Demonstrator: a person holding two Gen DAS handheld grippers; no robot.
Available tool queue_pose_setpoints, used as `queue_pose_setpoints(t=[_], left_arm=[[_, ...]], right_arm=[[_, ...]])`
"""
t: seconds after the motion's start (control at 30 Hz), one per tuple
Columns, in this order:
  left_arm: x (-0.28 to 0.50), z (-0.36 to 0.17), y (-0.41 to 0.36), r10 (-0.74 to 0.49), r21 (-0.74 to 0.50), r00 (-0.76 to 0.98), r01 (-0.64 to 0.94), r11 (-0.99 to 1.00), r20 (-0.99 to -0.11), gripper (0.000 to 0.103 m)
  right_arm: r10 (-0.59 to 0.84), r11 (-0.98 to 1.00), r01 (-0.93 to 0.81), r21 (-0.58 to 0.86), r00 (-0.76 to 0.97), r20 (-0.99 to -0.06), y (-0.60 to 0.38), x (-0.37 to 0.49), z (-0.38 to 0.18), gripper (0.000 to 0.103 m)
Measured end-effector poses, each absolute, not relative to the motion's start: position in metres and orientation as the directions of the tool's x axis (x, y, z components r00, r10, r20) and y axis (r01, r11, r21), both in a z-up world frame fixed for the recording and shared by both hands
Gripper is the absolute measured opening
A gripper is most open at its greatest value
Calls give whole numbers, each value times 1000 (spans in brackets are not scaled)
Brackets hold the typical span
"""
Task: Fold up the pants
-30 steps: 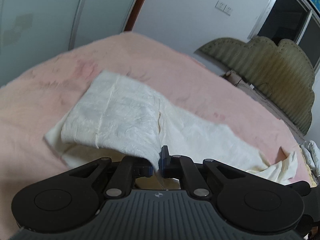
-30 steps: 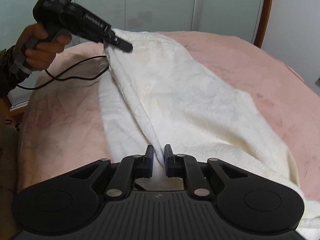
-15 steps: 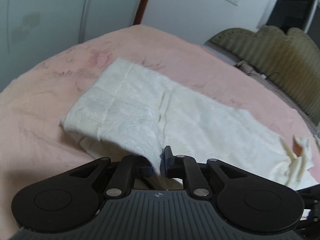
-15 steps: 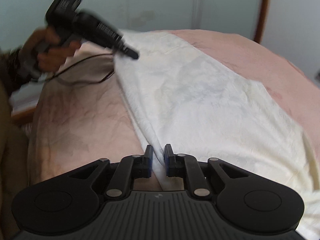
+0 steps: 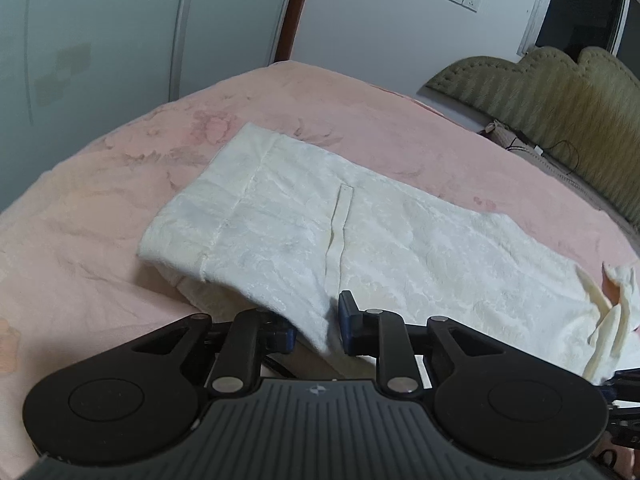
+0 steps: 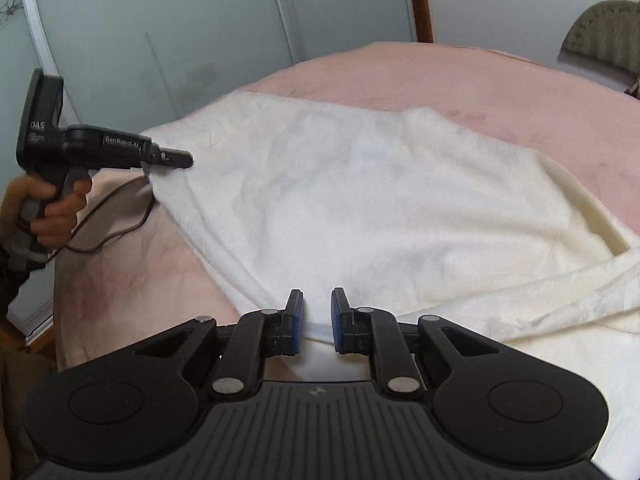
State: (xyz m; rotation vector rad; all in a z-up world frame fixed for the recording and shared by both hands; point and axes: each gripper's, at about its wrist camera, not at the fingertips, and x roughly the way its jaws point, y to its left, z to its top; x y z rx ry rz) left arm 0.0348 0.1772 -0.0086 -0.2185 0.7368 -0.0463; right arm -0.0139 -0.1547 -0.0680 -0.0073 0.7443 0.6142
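White pants, far hem cut off

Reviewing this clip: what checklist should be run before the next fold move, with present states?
1. left gripper free of the pants: not ok; jaws opening, a corner hangs between them.
2. right gripper holding the pants: ok; cloth pinched.
3. Layers aligned at the waistband: not ok; the lower layer pokes out.
4. cuffs flat: not ok; bunched.
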Motion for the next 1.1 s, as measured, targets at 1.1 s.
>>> queue_pose_setpoints(t=[1.1], left_arm=[[22, 33, -52, -561, -136, 626, 593, 794, -543, 68]], right_arm=[[-309, 857, 481, 184, 767, -563, -425, -89, -70, 49]])
